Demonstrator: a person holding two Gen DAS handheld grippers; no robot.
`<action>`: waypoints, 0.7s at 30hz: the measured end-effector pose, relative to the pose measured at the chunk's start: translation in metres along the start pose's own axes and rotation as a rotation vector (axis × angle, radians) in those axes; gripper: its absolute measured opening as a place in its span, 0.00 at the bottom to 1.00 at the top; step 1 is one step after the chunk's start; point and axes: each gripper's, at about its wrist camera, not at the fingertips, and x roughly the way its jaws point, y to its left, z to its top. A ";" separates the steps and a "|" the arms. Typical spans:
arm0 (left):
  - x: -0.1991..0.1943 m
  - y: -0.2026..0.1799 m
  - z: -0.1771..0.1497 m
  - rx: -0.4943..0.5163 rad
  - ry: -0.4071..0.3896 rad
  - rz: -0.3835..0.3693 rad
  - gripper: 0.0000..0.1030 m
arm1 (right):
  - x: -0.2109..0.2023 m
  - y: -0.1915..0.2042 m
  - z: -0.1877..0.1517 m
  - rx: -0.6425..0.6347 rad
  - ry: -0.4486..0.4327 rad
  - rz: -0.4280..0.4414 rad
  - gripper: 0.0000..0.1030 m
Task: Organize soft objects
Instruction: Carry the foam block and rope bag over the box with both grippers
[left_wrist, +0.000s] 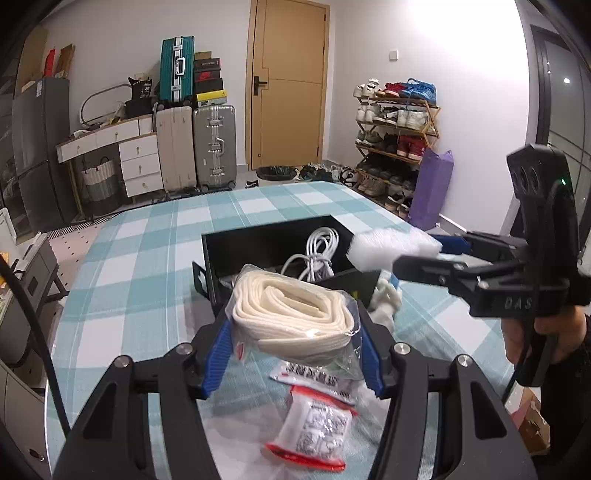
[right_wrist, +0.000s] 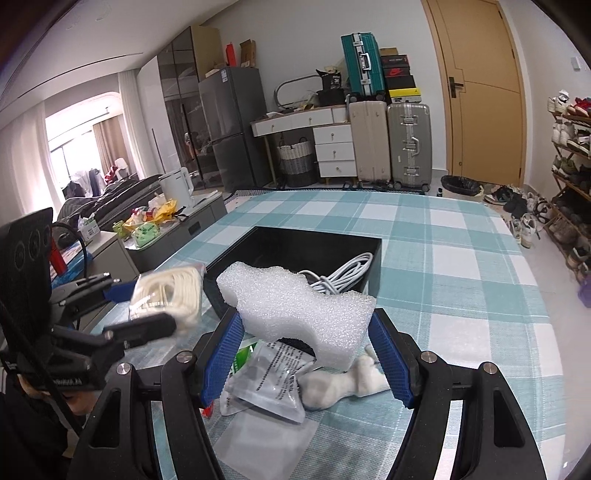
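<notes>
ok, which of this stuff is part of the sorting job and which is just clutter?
Job: bagged cream cloth roll in left tongs; foam block in right tongs; black box; white cable; packets.
Clutter: suitcases, shoe rack, dresser.

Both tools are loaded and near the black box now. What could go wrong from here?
1. The left tool and right tool both sit close to the black box, so they may collide if they go in together.
2. The bagged cream roll sits in a slippery clear bag and could slide out of the grip.
3. The white foam block is bulky, and the white cable already takes up part of the box, so it may catch on the rim.
</notes>
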 end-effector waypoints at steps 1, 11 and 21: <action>0.001 0.001 0.002 -0.001 -0.002 0.004 0.57 | -0.001 0.000 0.000 0.000 -0.001 -0.004 0.69; 0.022 0.008 0.019 -0.010 -0.009 0.017 0.57 | -0.004 -0.007 0.005 0.021 -0.019 -0.053 0.69; 0.041 0.011 0.034 -0.011 -0.006 0.043 0.57 | 0.003 -0.008 0.026 0.016 -0.031 -0.093 0.69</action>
